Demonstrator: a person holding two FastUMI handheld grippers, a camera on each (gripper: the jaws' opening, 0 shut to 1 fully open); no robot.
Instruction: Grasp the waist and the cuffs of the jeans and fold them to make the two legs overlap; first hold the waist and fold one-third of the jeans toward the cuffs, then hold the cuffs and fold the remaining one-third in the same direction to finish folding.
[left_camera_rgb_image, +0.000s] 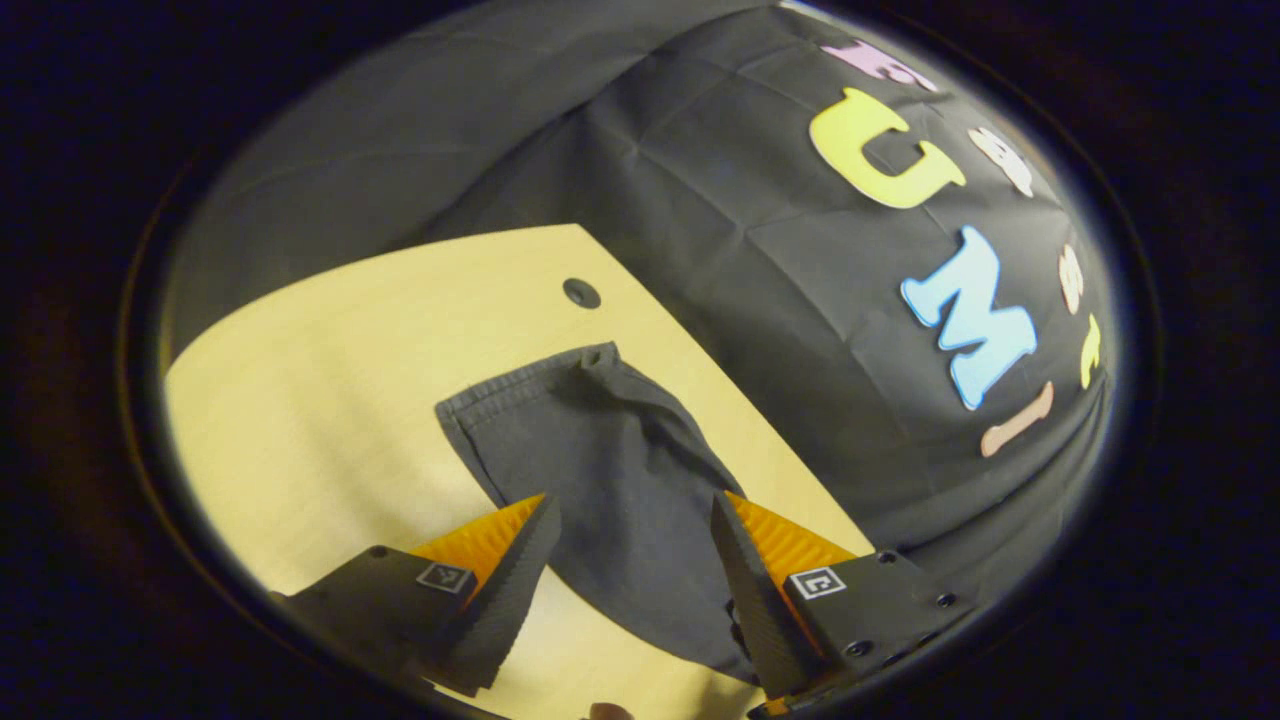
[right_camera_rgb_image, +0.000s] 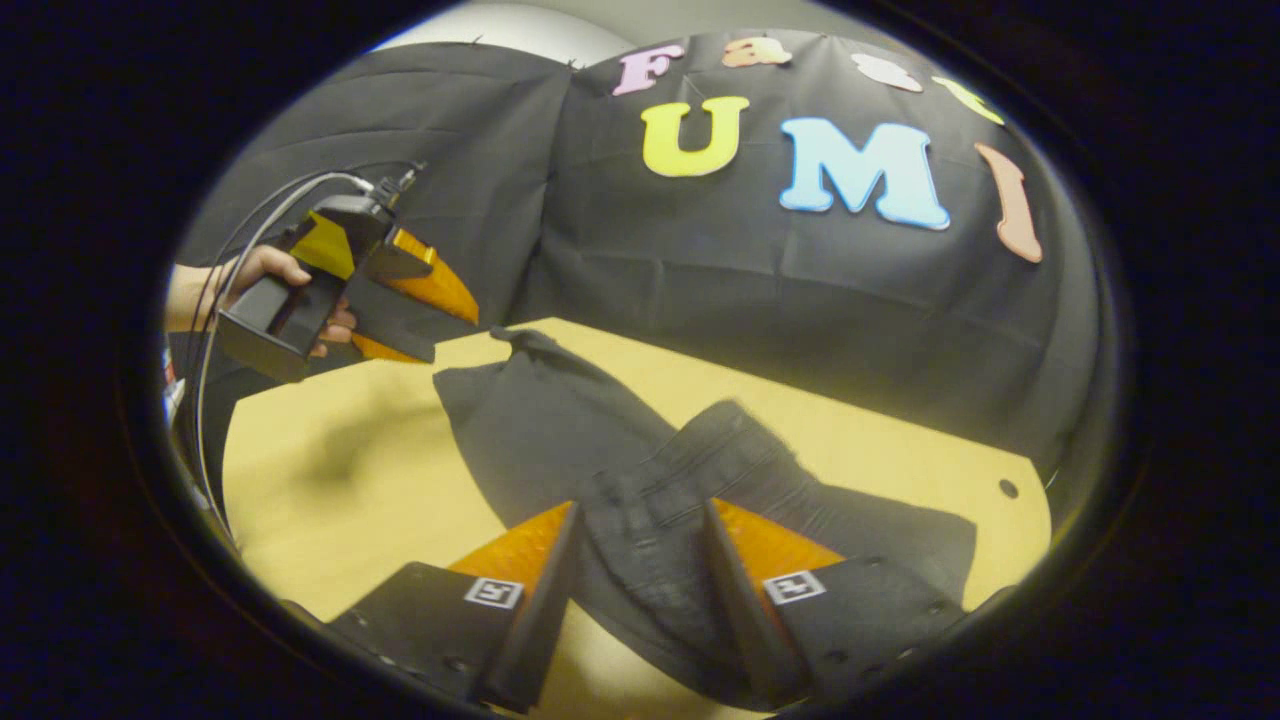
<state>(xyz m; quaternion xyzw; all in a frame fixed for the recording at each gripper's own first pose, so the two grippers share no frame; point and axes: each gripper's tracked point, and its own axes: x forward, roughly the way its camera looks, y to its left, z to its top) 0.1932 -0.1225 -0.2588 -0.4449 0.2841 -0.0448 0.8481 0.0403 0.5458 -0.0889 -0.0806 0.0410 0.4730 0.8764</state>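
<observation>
Fingers on your left gripper (left_camera_rgb_image: 632, 515) stand spread, nothing between the pads, with the dark jeans (left_camera_rgb_image: 610, 470) lying on the table beyond and between them. Your right gripper (right_camera_rgb_image: 638, 520) is spread just as wide, and its two fingers frame the jeans' waistband (right_camera_rgb_image: 660, 510) without pressing on it, as far as you can tell from the right gripper view.

From your left gripper view, the jeans run from about 6 o'clock up toward 12 o'clock, ending in a hemmed cuff edge (left_camera_rgb_image: 530, 385) that is bunched at its 1 o'clock corner. From your right gripper view, the same jeans spread flat on the table, the waist end near 6 o'clock and the leg reaching out toward 10 o'clock, where its far corner is puckered. A second stretch of dark denim lies off toward 4 o'clock.

Around the jeans you have the pale wooden table (left_camera_rgb_image: 330, 400), with a small round hole (left_camera_rgb_image: 581, 293) just past the cuff at 12 o'clock in the left gripper view.

Farther out, at 9 o'clock in your right gripper view, your left gripper (right_camera_rgb_image: 440, 330) hangs above the table's far-left edge, held in a hand (right_camera_rgb_image: 265, 275), with cables (right_camera_rgb_image: 260, 215) looping from its back.
</observation>
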